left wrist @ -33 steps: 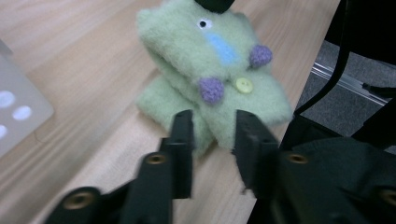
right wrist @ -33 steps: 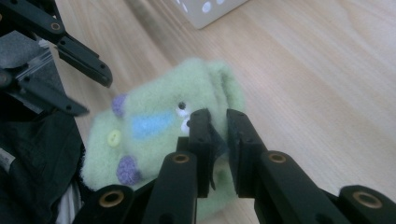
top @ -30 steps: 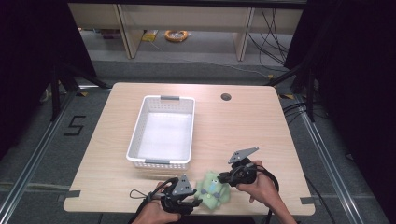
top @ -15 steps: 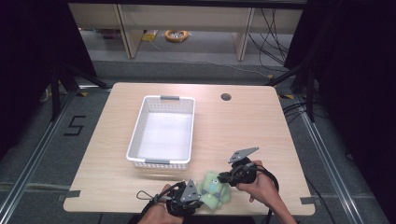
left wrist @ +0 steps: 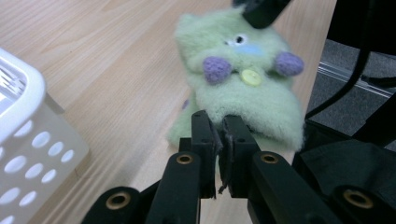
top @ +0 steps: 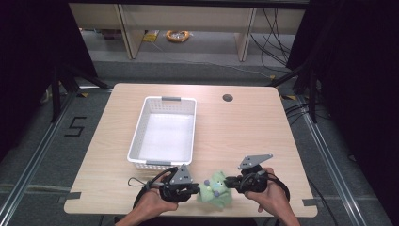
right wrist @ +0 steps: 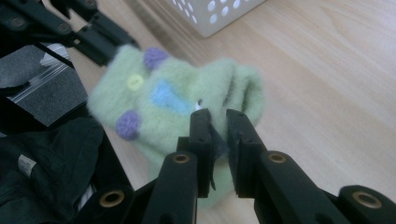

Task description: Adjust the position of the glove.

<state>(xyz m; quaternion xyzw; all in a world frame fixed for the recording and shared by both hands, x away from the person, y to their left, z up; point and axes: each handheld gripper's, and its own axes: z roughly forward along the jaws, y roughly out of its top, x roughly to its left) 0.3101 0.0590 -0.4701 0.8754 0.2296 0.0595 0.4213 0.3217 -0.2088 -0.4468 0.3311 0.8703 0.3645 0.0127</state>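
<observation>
Closing since earlier, the left gripper (top: 195,191) jaws now pinch the green plush toy (top: 215,189) opposite the clamped right gripper (top: 230,181).

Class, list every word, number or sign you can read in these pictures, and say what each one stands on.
"5": black tape mark on the grey floor left of the table.
White tag on dark cloth in the right gripper view: print too blurred to read.
Basket and green plush toy: no text visible.
</observation>
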